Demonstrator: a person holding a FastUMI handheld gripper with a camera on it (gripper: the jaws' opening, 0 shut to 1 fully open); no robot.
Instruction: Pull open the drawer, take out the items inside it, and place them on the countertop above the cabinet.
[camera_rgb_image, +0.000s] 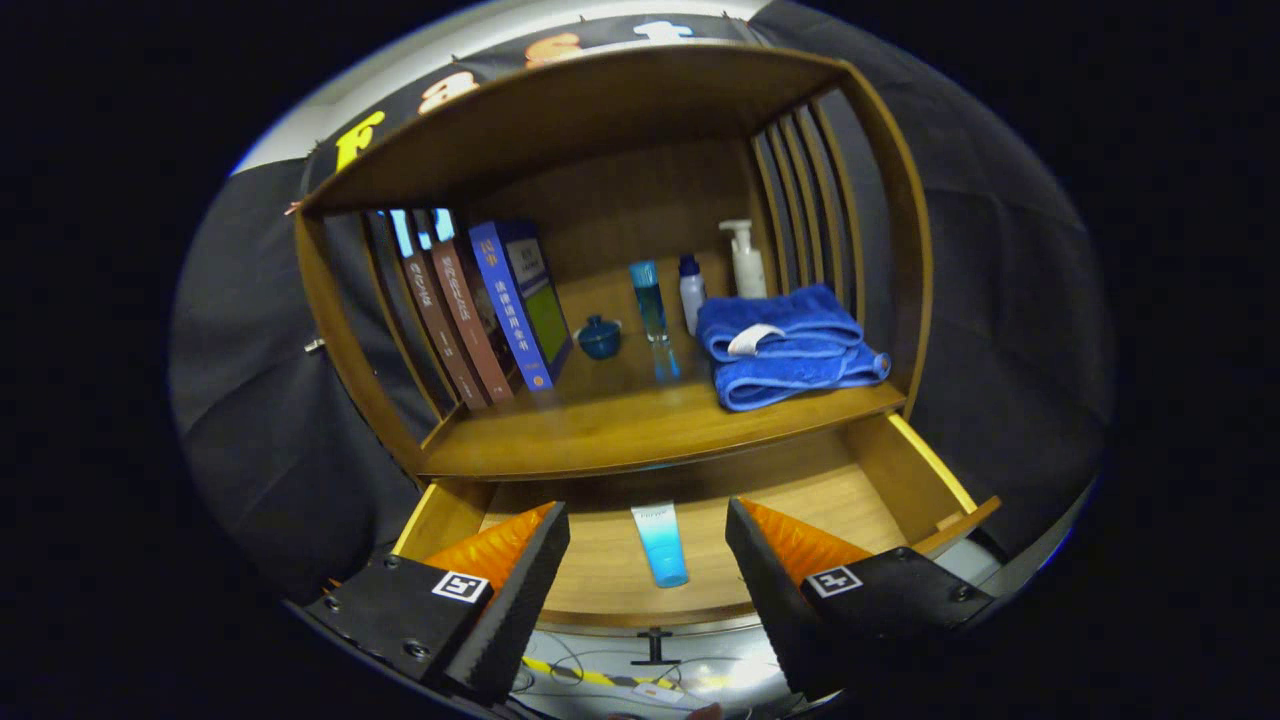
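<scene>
Countertop (640, 425) holding books (480, 310), towels (785, 345), drawer (620, 585) open, claw (648, 535) spread

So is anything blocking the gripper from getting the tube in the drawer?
Nothing visible. The drawer is pulled open and the tube lies flat on its floor, between the open fingers of the gripper with bare wood around it. The countertop above has free space in front of the towels and bottles.
</scene>
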